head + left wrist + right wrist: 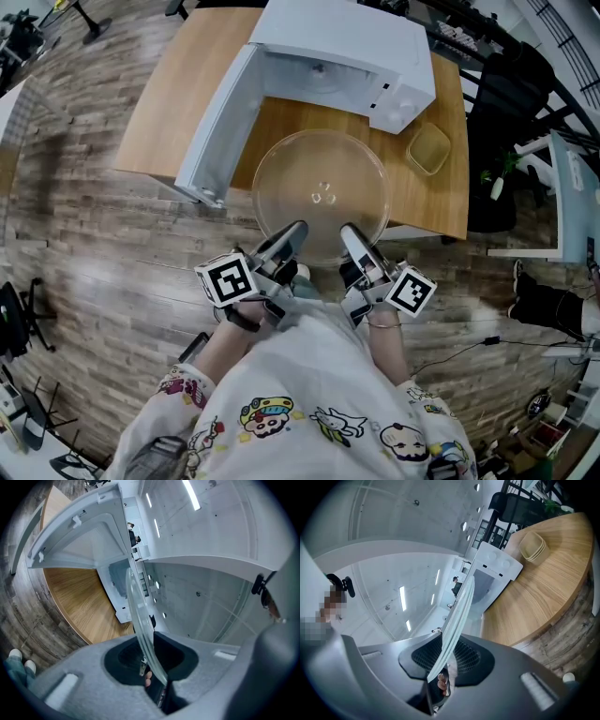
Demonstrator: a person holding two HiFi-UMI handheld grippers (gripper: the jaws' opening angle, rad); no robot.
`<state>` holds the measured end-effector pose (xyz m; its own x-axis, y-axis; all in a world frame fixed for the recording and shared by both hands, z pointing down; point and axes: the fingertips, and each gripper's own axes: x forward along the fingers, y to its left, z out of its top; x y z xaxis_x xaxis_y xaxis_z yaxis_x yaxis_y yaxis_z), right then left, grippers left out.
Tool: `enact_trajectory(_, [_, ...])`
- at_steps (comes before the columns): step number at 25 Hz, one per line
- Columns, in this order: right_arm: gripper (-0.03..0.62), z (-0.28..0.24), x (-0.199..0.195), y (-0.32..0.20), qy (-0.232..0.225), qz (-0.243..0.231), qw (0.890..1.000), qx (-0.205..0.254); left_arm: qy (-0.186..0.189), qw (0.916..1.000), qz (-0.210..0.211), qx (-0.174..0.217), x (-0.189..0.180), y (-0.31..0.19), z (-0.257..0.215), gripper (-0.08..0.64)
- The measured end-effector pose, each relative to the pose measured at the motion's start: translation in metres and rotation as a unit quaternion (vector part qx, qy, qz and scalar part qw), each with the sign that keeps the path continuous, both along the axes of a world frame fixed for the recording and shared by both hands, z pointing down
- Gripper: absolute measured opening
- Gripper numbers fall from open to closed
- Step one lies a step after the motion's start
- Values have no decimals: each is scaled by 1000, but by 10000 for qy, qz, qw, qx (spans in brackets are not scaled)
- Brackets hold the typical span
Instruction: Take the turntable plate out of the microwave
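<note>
The clear glass turntable plate (322, 192) is outside the white microwave (349, 58), held roughly level over the wooden table (167, 98) in front of the open cavity. My left gripper (292, 232) is shut on the plate's near rim at the left, and my right gripper (349, 234) is shut on the near rim at the right. In the left gripper view the plate (139, 620) runs edge-on into the left gripper (147, 660). The right gripper view shows the plate (457, 615) edge-on in the right gripper (444, 662).
The microwave door (214, 122) swings open to the left, beside the plate. A yellowish bowl (428, 148) sits on the table right of the microwave, and shows as the bowl (533, 545) in the right gripper view. Wood floor lies around the table; a dark chair (502, 103) stands at right.
</note>
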<state>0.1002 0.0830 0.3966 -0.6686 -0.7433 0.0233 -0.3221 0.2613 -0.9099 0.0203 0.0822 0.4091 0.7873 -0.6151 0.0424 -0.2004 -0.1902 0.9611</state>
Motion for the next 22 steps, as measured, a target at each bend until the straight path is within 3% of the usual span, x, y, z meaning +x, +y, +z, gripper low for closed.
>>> enact_trajectory(5, [91,1,1,0,-17,-11,10000,-16,-107,9997,42,227,0,-3,-3,54])
enact_trajectory(14, [91,2,0,-1,95,-36,9999,33,-98,9999,35,75,0,-4,2,55])
enact_trajectory(22, [91,1,2,-2,93,-33,9999,56,-108,9994,163,270,3,-8,-5,55])
